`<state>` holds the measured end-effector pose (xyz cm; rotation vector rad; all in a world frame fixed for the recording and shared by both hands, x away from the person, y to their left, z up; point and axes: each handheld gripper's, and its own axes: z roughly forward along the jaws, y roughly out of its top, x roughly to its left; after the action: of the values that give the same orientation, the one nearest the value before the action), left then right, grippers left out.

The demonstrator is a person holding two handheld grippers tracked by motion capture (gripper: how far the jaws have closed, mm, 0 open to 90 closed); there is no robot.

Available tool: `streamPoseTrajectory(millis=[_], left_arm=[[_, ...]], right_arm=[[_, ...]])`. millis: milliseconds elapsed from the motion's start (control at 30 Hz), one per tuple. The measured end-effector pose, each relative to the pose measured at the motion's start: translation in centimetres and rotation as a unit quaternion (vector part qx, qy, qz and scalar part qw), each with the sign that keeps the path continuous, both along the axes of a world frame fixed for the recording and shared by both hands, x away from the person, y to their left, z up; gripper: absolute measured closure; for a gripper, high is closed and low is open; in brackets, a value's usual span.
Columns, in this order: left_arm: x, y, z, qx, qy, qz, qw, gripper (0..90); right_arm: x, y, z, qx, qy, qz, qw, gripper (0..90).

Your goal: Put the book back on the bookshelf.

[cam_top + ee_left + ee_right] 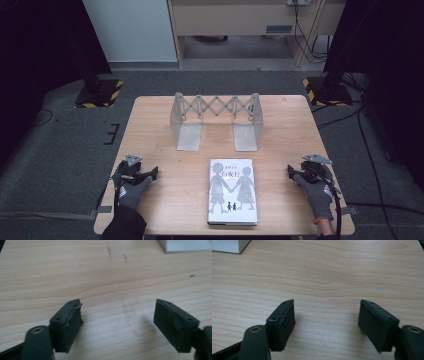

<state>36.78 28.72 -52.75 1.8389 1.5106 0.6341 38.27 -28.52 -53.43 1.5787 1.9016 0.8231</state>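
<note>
You rested the left claw [150, 172] and right claw [291, 171] on the surface [165, 200], jaws apart, nothing between. The book [232, 191] lay flat between them, near the front edge, well apart from each; the metal bookstand [216, 120] stood behind, likely its destination.

A light wooden surface [150, 115] stands on grey carpet [60, 145]. Two black stands rest on yellow-and-black striped bases [100, 92], one on either side. Behind are a white panel [130, 30] and a pale wooden desk [235, 20] with dangling cables [305, 35].
</note>
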Motion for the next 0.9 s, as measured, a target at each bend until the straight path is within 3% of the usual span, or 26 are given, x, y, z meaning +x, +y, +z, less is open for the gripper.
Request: streamPoseTrajectory(millis=[267, 600, 900], left_arm=[[-1.1, -1.2, 1.5, -0.02, -0.037, -0.02, 0.9989, 22.7], [-1.7, -2.7, 2.4, -0.039, -0.025, -0.053, 0.9975, 18.7], [-2.0, -3.3, 3.0, -0.045, -0.04, -0.065, 0.9961, 22.4]], right_arm=[[-0.7, 0.4, 1.3, 0.02, -0.029, 0.037, 0.9987, 32.8], [-1.2, 1.2, 2.9, 0.025, -0.059, 0.059, 0.9962, 33.1], [-1.6, 2.1, 4.5, 0.042, -0.083, 0.08, 0.9925, 32.7]])
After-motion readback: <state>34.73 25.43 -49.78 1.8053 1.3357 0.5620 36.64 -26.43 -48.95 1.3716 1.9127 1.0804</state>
